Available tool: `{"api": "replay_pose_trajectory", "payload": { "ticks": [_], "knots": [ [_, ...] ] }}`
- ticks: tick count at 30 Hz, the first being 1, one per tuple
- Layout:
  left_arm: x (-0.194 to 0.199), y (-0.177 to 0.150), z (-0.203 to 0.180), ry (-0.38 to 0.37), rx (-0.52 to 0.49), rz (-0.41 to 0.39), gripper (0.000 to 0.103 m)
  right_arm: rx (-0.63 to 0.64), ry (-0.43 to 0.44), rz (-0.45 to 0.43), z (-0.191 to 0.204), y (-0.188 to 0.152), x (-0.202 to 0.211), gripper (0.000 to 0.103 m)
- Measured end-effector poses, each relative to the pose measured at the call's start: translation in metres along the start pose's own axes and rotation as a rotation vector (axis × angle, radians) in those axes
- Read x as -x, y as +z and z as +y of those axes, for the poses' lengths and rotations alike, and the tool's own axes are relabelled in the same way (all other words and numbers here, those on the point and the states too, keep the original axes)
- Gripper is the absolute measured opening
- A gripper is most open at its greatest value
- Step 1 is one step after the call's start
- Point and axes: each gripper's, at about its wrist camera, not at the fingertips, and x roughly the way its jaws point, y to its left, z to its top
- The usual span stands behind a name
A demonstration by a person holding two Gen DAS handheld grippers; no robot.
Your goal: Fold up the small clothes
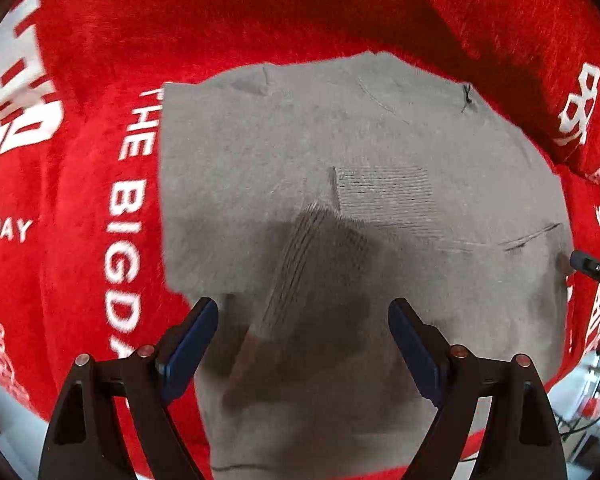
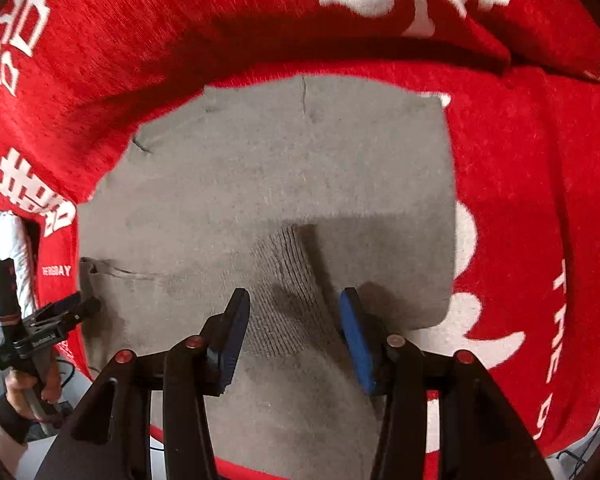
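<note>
Below: grey garment (image 1: 360,208) flat on red blanket (image 1: 80,208).
Left gripper (image 1: 303,344): spread wide above it, empty.
Right gripper (image 2: 292,332): parted, straddling ribbed cuff (image 2: 288,304), not pinching.

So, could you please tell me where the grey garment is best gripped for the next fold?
Probably at the ribbed cuff of the grey garment: it lies on top as a narrow raised band that the jaws can straddle. Come straight down from above with the right tool, open right over it. The flat fabric around offers no edge to pinch.
</note>
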Motion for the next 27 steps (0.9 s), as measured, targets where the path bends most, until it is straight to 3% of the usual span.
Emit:
{"api": "replay_pose_trajectory", "payload": {
  "ticks": [3,4,5,6,8,10,18,22,27],
  "knots": [
    [-0.009,0.003,-0.002,-0.021,-0.024,0.023,0.086,0.011,-0.025,0.017,-0.002,-0.006,-0.009,0.051],
    [-0.011,0.003,-0.002,-0.031,-0.028,0.029,0.075,0.02,-0.036,0.016,0.002,-0.008,-0.009,0.046],
    [-0.013,0.004,-0.003,-0.039,-0.031,0.039,0.063,0.033,-0.054,0.009,0.005,-0.01,-0.009,0.022],
    [-0.013,0.004,-0.002,-0.048,-0.031,0.042,0.057,0.045,-0.072,0.011,0.008,-0.013,-0.01,0.005],
    [-0.012,0.003,-0.003,-0.095,-0.039,0.036,0.021,0.055,-0.096,0.002,0.013,-0.02,-0.005,0.006],
    [-0.006,0.0,-0.003,-0.093,-0.057,0.012,0.009,0.081,-0.106,-0.027,0.02,-0.026,0.009,0.006],
    [0.077,-0.014,0.009,-0.183,-0.043,-0.137,0.009,0.122,-0.101,-0.191,0.042,-0.033,0.09,0.006],
    [0.117,-0.002,0.009,-0.203,-0.051,-0.222,0.009,0.147,-0.092,-0.27,0.056,0.007,0.111,0.006],
    [0.125,0.046,0.01,-0.201,-0.051,-0.299,0.009,0.172,-0.094,-0.295,0.065,0.06,0.083,0.006]
  ]
}}
